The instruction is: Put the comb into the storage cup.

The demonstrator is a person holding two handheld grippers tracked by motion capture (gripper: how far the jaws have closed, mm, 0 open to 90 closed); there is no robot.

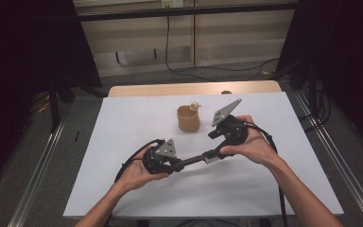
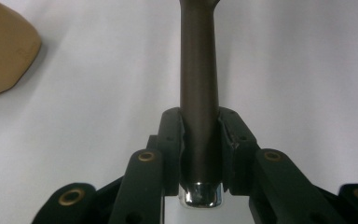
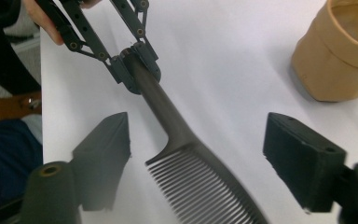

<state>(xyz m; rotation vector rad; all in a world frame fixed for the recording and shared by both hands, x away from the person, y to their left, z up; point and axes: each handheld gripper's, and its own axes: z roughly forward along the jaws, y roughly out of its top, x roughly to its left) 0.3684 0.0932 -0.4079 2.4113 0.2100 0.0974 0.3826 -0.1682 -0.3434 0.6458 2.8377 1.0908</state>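
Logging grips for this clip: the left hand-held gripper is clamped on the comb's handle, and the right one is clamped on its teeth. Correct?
Not quite. The right hand-held gripper is open, its jaws apart on either side of the comb, as the right gripper view shows. The left hand-held gripper is indeed clamped on the handle.

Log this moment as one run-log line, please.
left gripper: shut on comb handle | right gripper: open around comb teeth | tan cup: upright, beyond the grippers

Both forearms come in from the near edge and angle toward each other over the worktop [image 1: 123, 132]; the left hand [image 1: 139, 172] holds the left claw [image 2: 200, 154] low, jaws pinched tight on a dark handle [image 2: 198, 70]; the right hand [image 1: 250, 146] holds the right claw [image 3: 198, 154] farther off and tilted, jaws spread wide apart
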